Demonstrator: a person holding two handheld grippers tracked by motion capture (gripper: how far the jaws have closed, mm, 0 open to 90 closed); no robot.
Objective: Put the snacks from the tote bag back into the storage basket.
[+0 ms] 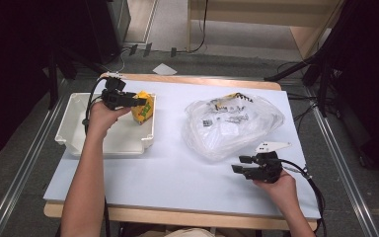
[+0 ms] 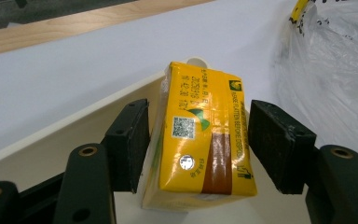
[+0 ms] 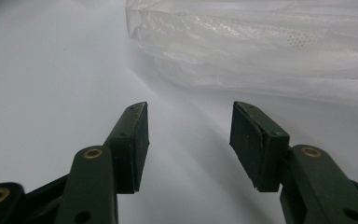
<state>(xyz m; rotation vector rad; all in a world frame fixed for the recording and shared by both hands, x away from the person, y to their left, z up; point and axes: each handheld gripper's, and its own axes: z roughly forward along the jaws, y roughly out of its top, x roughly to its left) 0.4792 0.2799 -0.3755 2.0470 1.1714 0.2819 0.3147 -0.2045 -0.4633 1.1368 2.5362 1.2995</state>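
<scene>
Carton (image 2: pixel 200 135), yellow with brown print, lay inside the white tray (image 1: pixel 74 129) at its right wall, between the jaws of the left gripper (image 2: pixel 198 144), which stood apart with a clear gap at the right pad. Right of the tray, a clear plastic bag (image 1: pixel 232 123) sat on the counter (image 1: pixel 168 173). Farther right of the tray, the right gripper (image 1: pixel 242 164) hovered with jaws well apart, empty.

Open table (image 1: pixel 168 168) beside bag (image 1: pixel 229 123)
</scene>
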